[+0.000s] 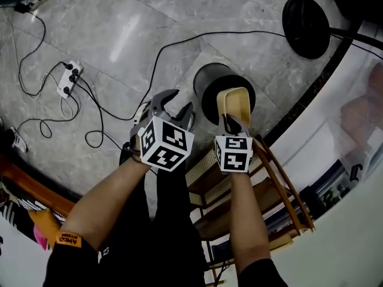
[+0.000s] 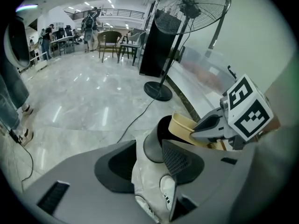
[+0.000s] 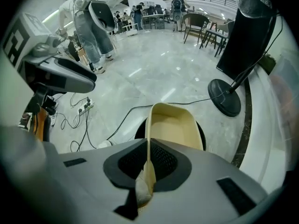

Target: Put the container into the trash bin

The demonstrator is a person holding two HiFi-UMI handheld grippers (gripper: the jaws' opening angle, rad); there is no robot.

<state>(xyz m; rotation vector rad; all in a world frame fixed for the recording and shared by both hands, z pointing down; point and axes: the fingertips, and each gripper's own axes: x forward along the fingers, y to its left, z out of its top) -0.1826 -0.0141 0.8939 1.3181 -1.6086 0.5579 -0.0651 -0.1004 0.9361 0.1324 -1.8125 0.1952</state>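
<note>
overhead head view, close gripper views, shared trash bin

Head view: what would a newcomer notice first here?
The beige container, pinched at its rim by the right gripper, hangs over the mouth of the dark round trash bin. Just left of it, the left gripper is open and empty.
</note>
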